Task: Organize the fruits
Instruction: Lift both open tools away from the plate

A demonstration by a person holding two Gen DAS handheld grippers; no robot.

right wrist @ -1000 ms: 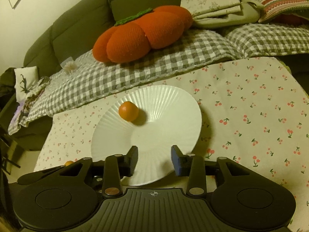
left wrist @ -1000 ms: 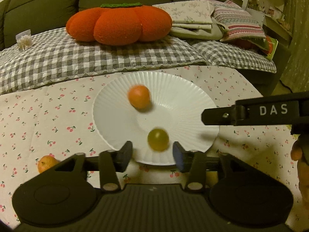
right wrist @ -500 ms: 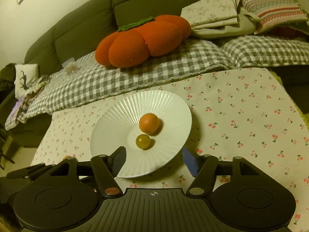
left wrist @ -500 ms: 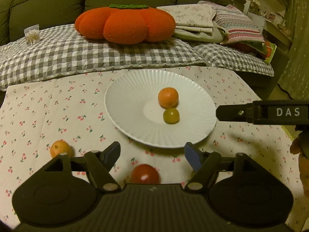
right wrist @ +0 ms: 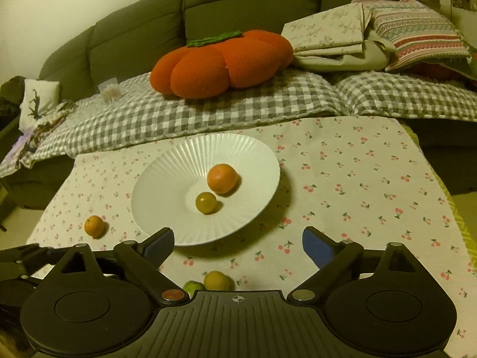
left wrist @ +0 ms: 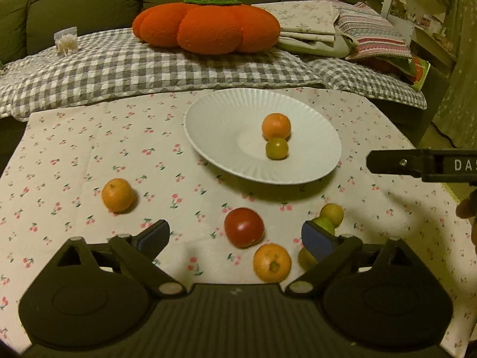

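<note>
A white ribbed plate (left wrist: 208, 110) (right wrist: 167, 173) on the cherry-print cloth holds an orange (left wrist: 276, 126) (right wrist: 222, 178) and, touching it, a small green fruit (left wrist: 277, 148) (right wrist: 205, 203). On the cloth in front of the plate lie a red tomato (left wrist: 244, 227), two oranges (left wrist: 118, 194) (left wrist: 272, 262) and small yellow-green fruits (left wrist: 331, 213) (right wrist: 219, 280). My left gripper (left wrist: 235, 237) hovers above the tomato, its jaws opening, gripping nothing. My right gripper (right wrist: 238, 243) stands before the plate's near rim, its jaws opening too, with nothing between them.
A sofa with a grey checked blanket (left wrist: 149, 68) borders the table's far edge. On it lie an orange pumpkin cushion (left wrist: 208, 26) and folded cloths (right wrist: 328, 35). A shelf (left wrist: 429, 29) stands at the right. In the left wrist view the right gripper's finger (left wrist: 417, 167) juts in from the right.
Both grippers have drawn back from the plate and their jaws have spread wide. The green fruit, earlier between the left fingers, now rests on the plate; the orange rolled to it.
</note>
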